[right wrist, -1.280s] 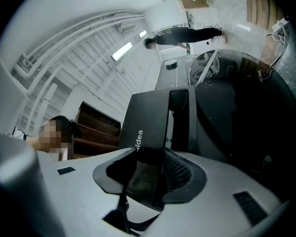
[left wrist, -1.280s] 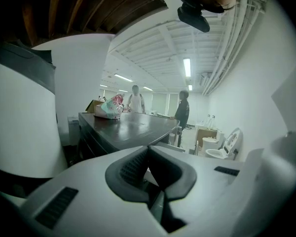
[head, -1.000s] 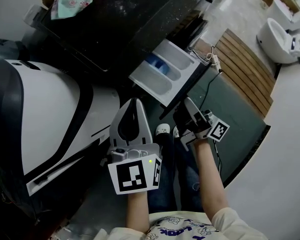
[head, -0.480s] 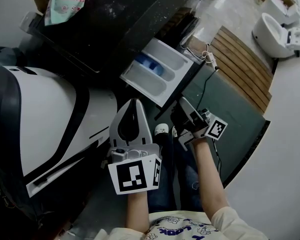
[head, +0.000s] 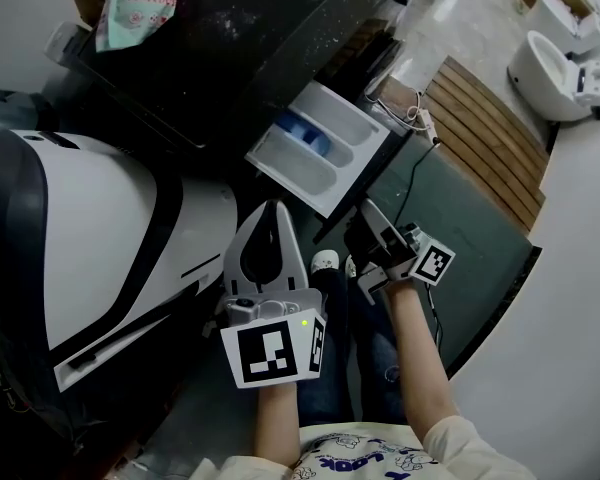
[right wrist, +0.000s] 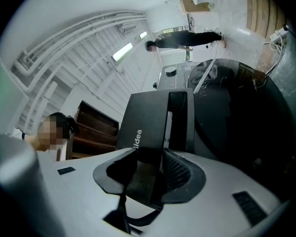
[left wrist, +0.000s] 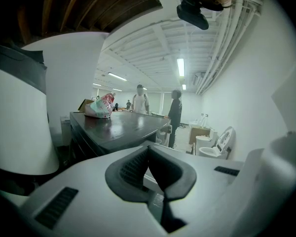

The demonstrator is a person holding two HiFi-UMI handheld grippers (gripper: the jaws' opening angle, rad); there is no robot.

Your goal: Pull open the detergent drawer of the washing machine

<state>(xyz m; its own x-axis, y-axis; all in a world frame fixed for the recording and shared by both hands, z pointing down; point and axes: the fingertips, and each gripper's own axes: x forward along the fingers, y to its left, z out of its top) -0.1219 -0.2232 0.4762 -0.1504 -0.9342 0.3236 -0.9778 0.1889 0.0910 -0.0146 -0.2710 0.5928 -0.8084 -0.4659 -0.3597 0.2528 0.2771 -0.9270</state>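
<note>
Below dark top [head: 240,38]: drawer [head: 325,158] out, right gripper [head: 366,218] jaws clamping its front; left gripper [head: 271,210] jaws closed, empty; toilet [head: 558,63] beyond.

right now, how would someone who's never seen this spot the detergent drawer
Find the big black glossy machine top across the head view's upper half. Jutting from its lower right edge is the white plastic detergent drawer, pulled out, its dark front panel clamped in the right gripper. It alone has open white compartments, one with a blue insert.

Picture edges cut off the bag [head: 130,8] and the toilet [head: 550,63].
</note>
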